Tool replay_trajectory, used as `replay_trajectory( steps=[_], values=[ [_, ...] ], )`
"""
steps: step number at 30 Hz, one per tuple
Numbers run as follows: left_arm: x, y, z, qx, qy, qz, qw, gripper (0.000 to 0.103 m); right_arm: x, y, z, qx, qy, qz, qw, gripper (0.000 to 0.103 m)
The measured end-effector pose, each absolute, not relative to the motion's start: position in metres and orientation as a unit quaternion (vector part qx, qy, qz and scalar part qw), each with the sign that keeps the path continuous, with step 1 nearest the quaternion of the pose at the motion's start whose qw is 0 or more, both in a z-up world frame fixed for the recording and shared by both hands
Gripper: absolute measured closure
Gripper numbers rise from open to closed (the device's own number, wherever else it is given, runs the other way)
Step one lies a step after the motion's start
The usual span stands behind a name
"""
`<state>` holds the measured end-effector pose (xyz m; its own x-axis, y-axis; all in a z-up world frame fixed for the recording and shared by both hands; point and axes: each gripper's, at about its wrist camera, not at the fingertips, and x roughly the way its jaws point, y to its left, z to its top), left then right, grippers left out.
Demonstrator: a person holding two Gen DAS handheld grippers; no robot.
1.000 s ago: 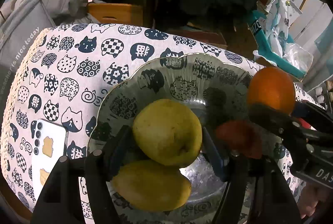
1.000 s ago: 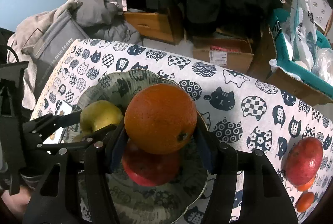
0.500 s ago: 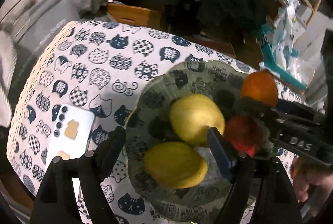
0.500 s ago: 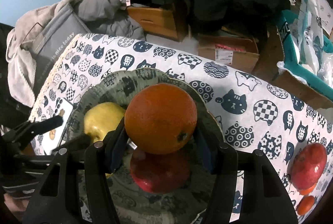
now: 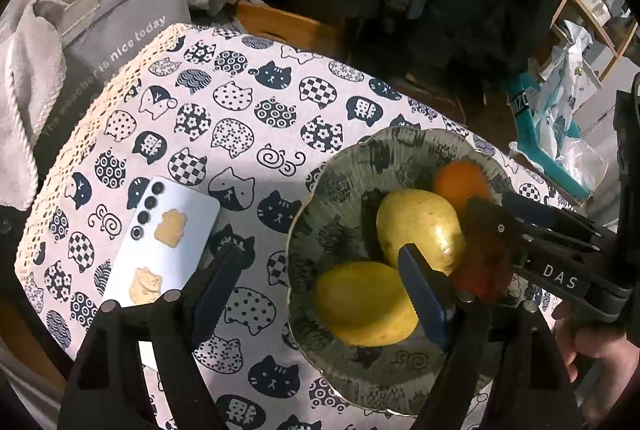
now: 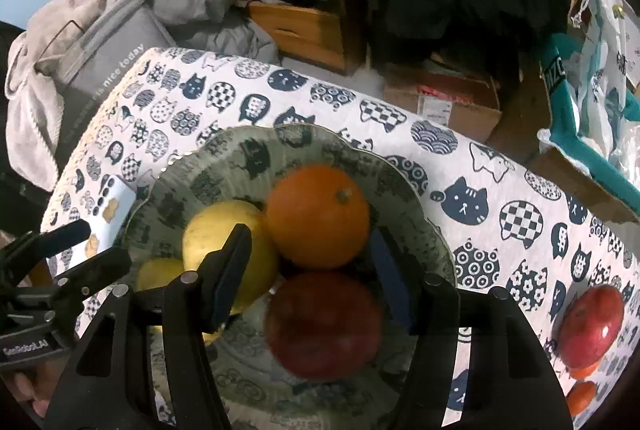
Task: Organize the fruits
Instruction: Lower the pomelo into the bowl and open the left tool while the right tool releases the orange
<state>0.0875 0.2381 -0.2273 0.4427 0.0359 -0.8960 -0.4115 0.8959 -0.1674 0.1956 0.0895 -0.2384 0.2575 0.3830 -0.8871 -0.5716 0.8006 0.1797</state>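
Right gripper (image 6: 310, 270) opening, orange (image 6: 318, 216) released into bowl (image 6: 420, 206); left gripper (image 5: 320, 290) empty (apple (image 6: 590, 326) next, off right).

Two pears (image 5: 416, 226), an orange (image 5: 460, 180) and perhaps an apple (image 5: 482, 262) fill the bowl (image 5: 340, 174).

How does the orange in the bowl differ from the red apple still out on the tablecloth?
The orange is orange and matte; the red apple is red and glossy. The orange sits in the bowl touching other fruit; the apple lies on the tablecloth outside it, to the right. Both are round and ungripped.
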Motion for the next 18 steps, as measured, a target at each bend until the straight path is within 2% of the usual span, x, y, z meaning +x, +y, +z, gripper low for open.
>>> replay_trajectory(
  steps=[9,18],
  values=[
    [0.081,0.235,-0.21,-0.18,0.495,0.135,0.839,0.021,0.188,0.079,-0.216,-0.08,0.505,0.296,0.806,0.04],
    [0.069,0.216,-0.168,-0.162,0.462,0.124,0.863,0.019,0.168,0.046,-0.158,-0.083,0.45,0.269,0.848,0.038]
  ],
)
